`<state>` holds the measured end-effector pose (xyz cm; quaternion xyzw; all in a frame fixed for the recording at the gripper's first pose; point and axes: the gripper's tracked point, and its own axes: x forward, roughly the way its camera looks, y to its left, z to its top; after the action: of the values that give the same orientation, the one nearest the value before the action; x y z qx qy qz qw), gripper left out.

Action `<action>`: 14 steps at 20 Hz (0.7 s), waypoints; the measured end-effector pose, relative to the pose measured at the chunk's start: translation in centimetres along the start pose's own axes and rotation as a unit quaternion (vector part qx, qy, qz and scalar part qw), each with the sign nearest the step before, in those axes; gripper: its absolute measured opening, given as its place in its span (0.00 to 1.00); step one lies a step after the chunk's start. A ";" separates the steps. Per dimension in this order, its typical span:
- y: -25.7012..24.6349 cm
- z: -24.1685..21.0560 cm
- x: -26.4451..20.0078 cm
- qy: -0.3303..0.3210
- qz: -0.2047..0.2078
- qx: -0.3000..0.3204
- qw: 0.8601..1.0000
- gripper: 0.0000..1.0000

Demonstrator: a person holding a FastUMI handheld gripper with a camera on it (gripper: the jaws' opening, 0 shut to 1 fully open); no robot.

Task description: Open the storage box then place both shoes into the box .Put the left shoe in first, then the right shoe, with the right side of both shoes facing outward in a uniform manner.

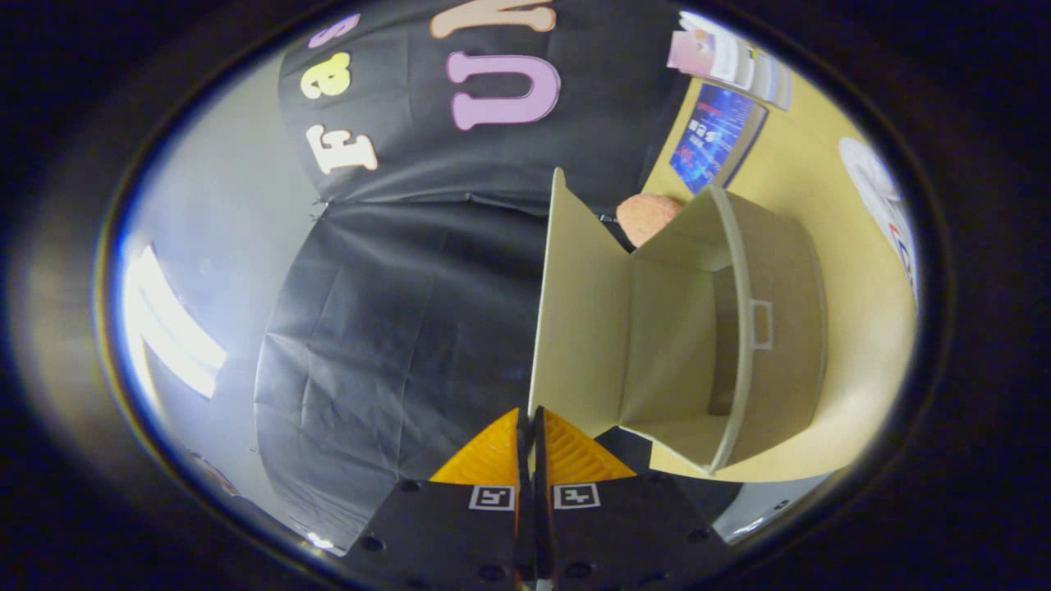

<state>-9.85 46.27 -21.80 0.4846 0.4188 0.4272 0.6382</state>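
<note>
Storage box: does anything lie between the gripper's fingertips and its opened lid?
Nothing. In the gripper view the gripper is closed, fingertips right at the lower edge of the storage box lid; contact unclear.

The yellow table (854, 386) carries the cream storage box (739, 328), which stands open with its lid (575, 312) swung out toward the fingers. Beyond the box a pink rounded object (644, 215) sits just behind it. Farther along the table lie a blue printed sheet (714, 135) and a white booklet (727, 57).

Tool (530, 427) with square coded markers
</note>
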 end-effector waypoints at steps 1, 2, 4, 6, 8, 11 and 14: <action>0.8 0.0 1.0 0.004 -0.001 -0.011 1.000 0.03; 1.7 -0.2 2.2 0.009 -0.001 -0.021 1.000 0.03; 3.3 -0.8 4.5 0.017 -0.002 -0.043 0.999 0.03; 4.2 -1.6 7.1 0.028 -0.007 -0.068 0.997 0.03; 4.7 -2.5 9.9 0.039 -0.015 -0.085 0.996 0.03; 4.7 -4.2 13.5 0.056 -0.028 -0.099 0.993 0.04; 5.0 -5.3 15.9 0.066 -0.037 -0.131 0.988 0.07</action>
<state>-11.06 63.56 -19.81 0.3516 0.4180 0.4855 0.6826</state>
